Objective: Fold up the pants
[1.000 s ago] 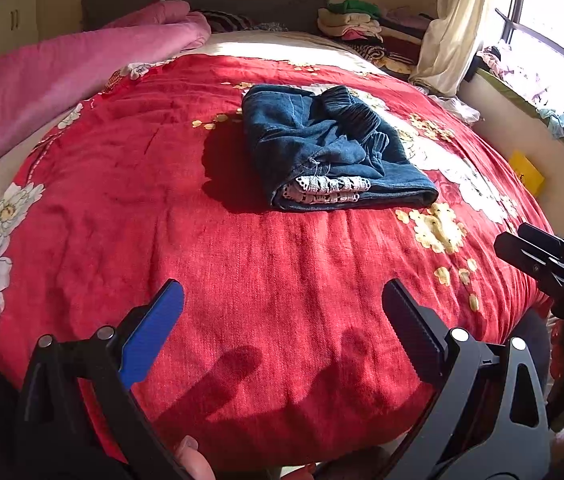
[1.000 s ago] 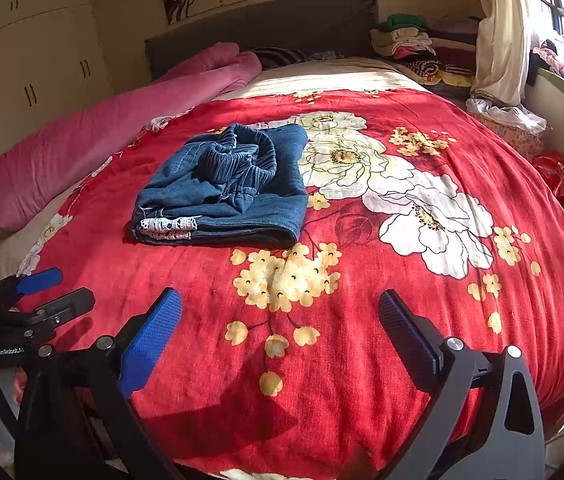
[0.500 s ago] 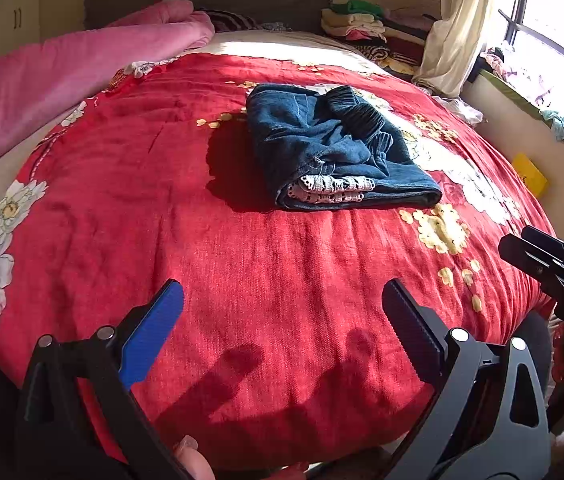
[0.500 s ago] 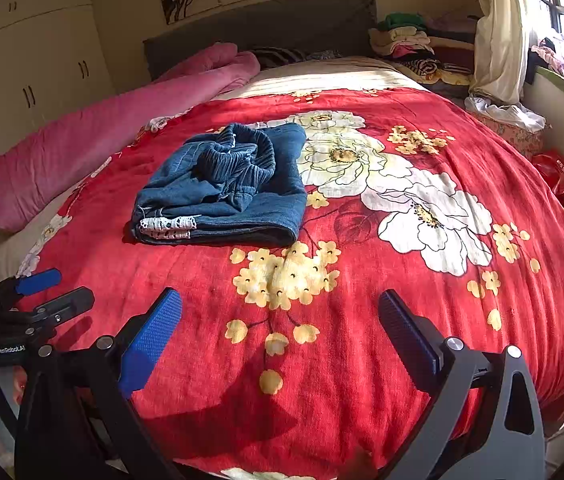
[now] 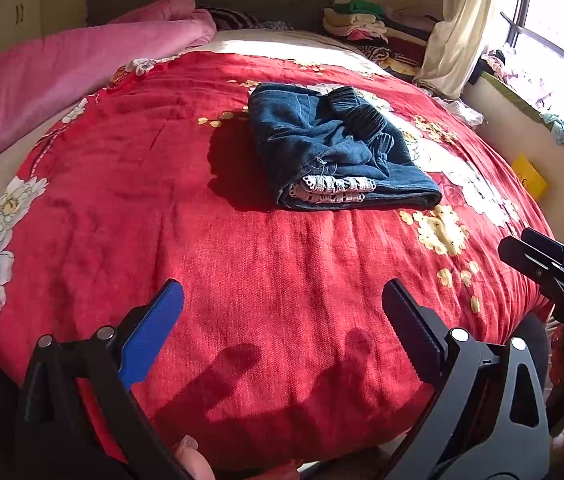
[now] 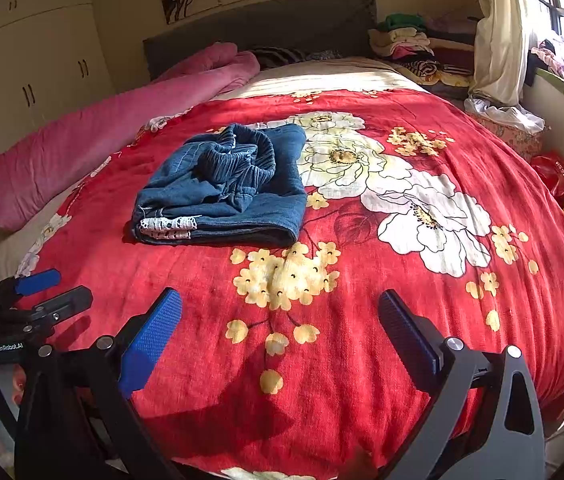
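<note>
- The folded pants (image 5: 338, 148) lie on the blanket (image 5: 161, 184), well ahead of the left gripper (image 5: 282, 308) and slightly to its right.
- From the right gripper (image 6: 279, 312), the pants (image 6: 225, 188) lie ahead and to its left.
- The rolled quilt (image 6: 101, 140) lies far left of both grippers, along the bed's edge.
- The clothes stack (image 6: 406, 42) sits beyond the pants, ahead and right.
- The 2 grippers sit side by side, neither touching the pants.

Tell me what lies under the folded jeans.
The folded jeans rest on the red floral blanket, partly over a white flower print. White lace trim peeks between their layers. Anything beneath them is covered.
</note>
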Demonstrator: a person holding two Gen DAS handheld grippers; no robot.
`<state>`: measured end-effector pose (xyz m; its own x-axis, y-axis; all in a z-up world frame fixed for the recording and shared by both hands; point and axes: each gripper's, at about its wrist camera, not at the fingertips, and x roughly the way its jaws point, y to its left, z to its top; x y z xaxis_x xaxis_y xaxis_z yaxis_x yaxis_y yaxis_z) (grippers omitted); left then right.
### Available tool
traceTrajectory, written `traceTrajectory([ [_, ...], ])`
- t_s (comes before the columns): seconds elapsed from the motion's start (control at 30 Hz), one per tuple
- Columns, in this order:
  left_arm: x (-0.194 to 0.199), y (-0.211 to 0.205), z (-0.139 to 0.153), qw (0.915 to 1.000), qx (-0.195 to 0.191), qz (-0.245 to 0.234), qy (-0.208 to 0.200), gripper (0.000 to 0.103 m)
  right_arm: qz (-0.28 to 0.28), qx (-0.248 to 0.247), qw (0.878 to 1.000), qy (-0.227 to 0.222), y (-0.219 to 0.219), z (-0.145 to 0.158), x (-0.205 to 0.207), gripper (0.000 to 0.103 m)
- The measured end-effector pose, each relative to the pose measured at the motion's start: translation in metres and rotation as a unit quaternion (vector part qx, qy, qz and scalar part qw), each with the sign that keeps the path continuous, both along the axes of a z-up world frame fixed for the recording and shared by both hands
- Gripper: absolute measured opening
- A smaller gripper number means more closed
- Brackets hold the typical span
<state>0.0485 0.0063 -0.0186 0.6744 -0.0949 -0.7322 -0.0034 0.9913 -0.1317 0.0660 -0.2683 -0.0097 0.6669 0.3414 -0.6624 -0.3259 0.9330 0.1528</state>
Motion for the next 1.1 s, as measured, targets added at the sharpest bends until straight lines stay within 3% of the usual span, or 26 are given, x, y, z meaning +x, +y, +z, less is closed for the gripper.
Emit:
traceTrajectory([
  [1.1,0.0001,-0.0048,-0.0010,0.9999,0.008,-0.010,0.007,0.093,-0.006,-0.007,1.000,-0.001,-0.0022,0.0025,-0.0026,0.098],
])
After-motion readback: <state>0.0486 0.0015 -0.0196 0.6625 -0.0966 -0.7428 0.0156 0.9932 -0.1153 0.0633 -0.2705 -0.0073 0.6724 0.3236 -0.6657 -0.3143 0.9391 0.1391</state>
